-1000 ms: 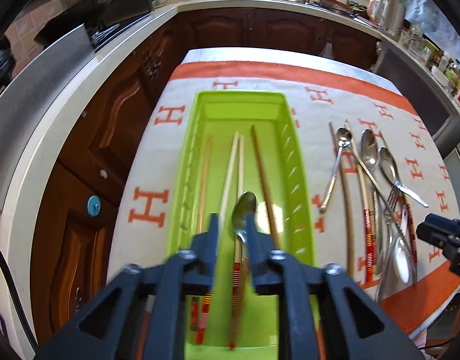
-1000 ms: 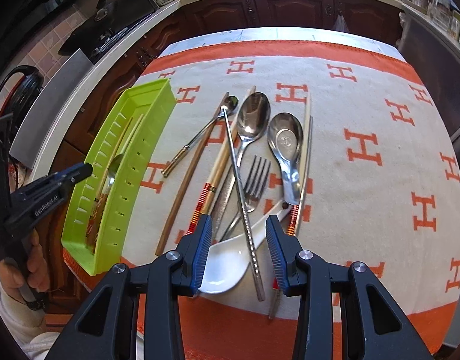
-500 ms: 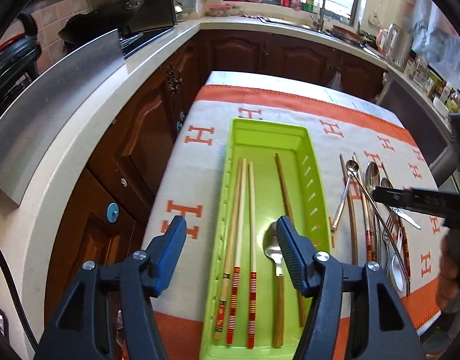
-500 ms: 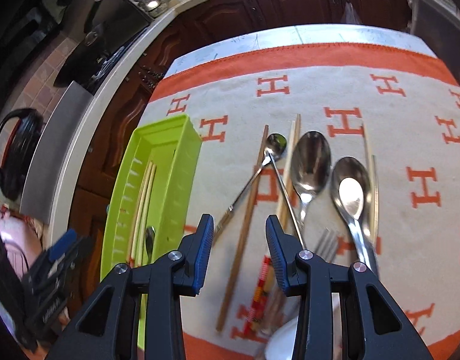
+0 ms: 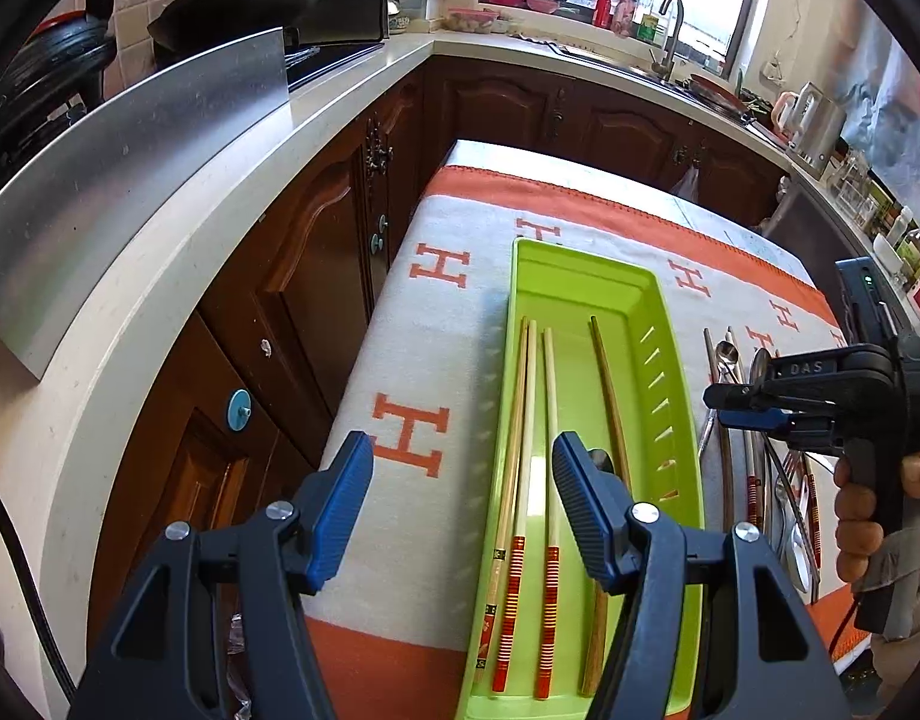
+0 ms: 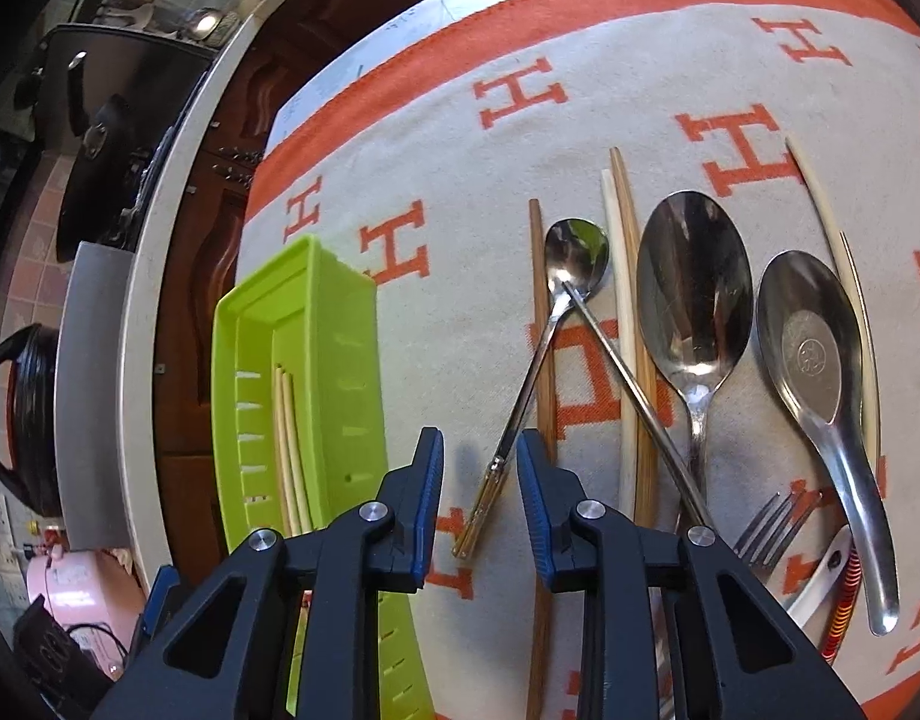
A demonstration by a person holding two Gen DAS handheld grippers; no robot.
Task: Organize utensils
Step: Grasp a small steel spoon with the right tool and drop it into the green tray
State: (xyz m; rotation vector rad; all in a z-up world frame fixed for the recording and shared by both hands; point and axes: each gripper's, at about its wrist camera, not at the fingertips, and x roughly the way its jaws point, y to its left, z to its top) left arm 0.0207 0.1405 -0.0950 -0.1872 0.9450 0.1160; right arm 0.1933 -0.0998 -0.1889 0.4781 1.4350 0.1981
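Observation:
A lime green tray (image 5: pixel 670 360) lies on the orange-and-cream cloth and holds several chopsticks (image 5: pixel 523 420) and a spoon partly hidden behind my left finger. My left gripper (image 5: pixel 463 498) is open and empty, raised above the tray's near left rim. My right gripper (image 6: pixel 479 492) is open and empty, low over a slim gold-handled spoon (image 6: pixel 520 396), whose handle lies between the fingers. In the right wrist view the tray (image 6: pixel 340 312) is to the left. Loose utensils lie right of it: chopsticks, a large spoon (image 6: pixel 694 300), a soup spoon (image 6: pixel 814 348), a fork (image 6: pixel 766 528).
A long thin metal rod (image 6: pixel 634 408) crosses the slim spoon's bowl. A white ceramic spoon (image 6: pixel 820 576) lies at the pile's near edge. The table's left edge drops toward brown cabinets (image 5: pixel 316 252). A kitchen counter with a sink (image 5: pixel 670 42) runs behind.
My left gripper opened, let go of the spoon into the tray, and pulled back and up. My right gripper moved left and down over the slim gold-handled spoon.

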